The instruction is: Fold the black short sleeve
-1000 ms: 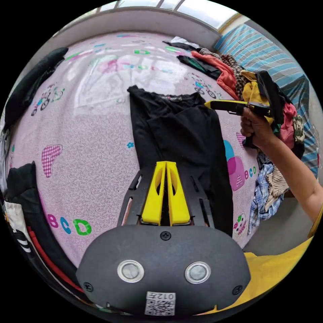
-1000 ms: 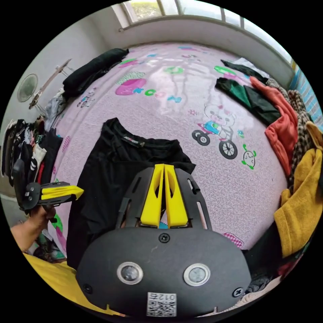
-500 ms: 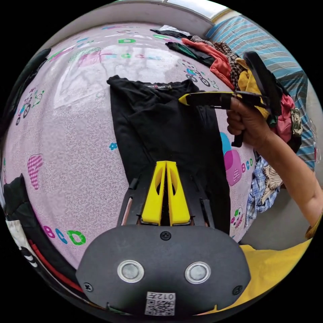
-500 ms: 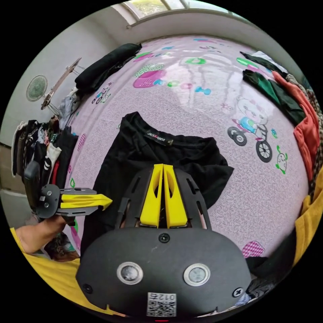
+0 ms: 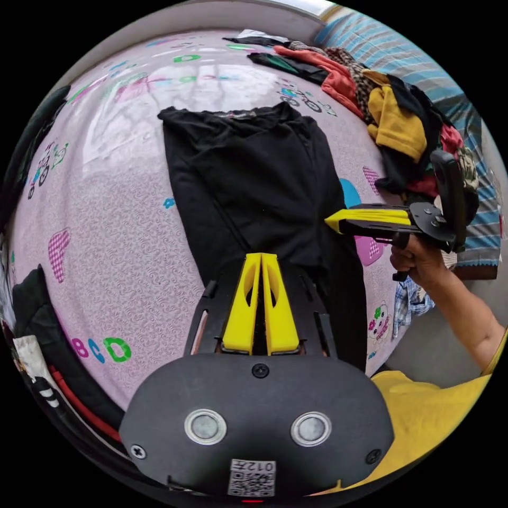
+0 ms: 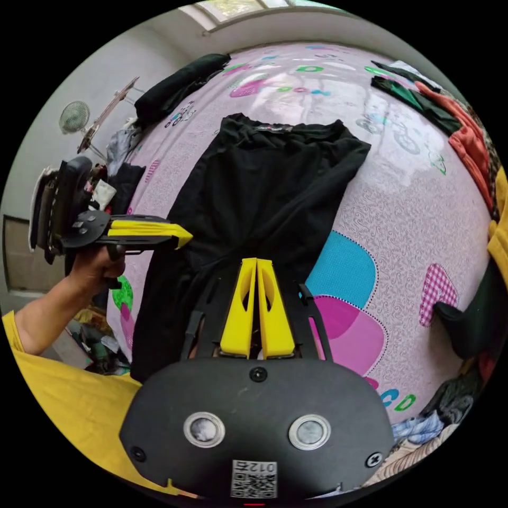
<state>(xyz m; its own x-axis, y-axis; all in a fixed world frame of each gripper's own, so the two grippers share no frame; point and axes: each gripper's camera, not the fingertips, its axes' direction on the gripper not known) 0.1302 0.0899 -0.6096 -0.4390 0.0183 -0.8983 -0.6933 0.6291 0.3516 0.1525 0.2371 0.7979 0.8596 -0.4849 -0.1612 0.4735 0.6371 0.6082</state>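
- Black short sleeve (image 5: 254, 180) lies narrowed on the pink patterned sheet (image 5: 111, 233).
- Your left gripper (image 5: 261, 257) and right gripper (image 6: 256, 262) hover above it, jaws closed, empty.

A bed (image 5: 106, 222) in a pink cartoon-print sheet carries the black short sleeve (image 5: 254, 174) laid flat, with a heap of clothes (image 5: 402, 121) beside it.

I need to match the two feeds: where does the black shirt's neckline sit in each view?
Left gripper view: the black shirt's neckline lies top centre, far from the left gripper.
Right gripper view: neckline upper centre, beyond the right gripper.
Shared landmark: the orange garment beside the shirt.
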